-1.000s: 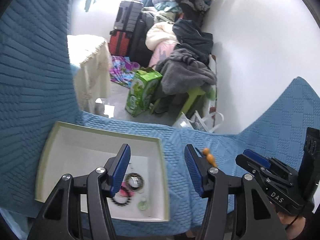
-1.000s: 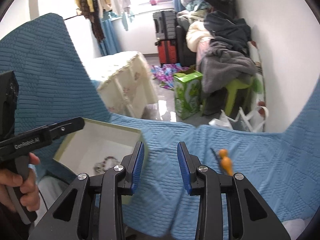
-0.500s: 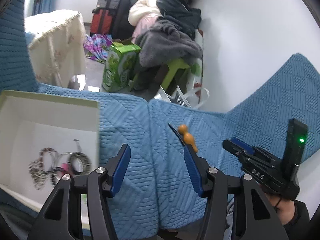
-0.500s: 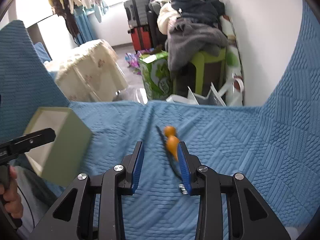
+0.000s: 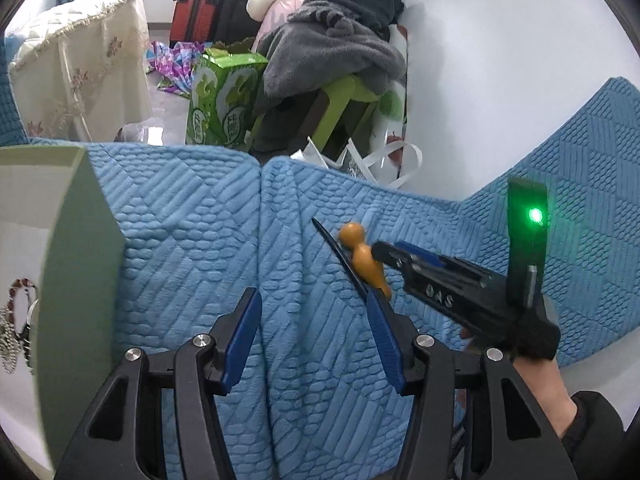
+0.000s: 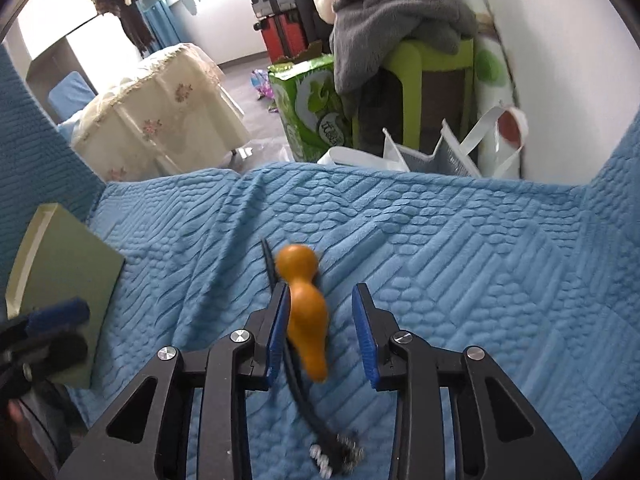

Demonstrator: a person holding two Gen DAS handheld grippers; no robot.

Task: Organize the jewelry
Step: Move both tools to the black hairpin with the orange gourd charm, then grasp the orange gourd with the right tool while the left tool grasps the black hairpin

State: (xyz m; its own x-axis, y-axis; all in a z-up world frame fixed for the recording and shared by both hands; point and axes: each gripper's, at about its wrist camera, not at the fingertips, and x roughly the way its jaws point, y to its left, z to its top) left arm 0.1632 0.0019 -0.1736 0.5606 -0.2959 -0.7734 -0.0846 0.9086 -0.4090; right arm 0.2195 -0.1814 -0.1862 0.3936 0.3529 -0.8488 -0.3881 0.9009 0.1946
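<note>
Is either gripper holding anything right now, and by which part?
Nothing held. The right gripper is closing around the orange gourd pendant, pads not yet pressing. The left gripper is open over bare blanket.

Cluttered home bedroom: blue quilted bedspread (image 6: 440, 240), suitcases (image 5: 200, 0), heaped clothes (image 5: 332, 40).

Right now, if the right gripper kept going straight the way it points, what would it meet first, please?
Probably the orange gourd pendant on the blue quilt: it already lies between the closing right gripper pads, apparently ungripped, though depth is unclear.
</note>
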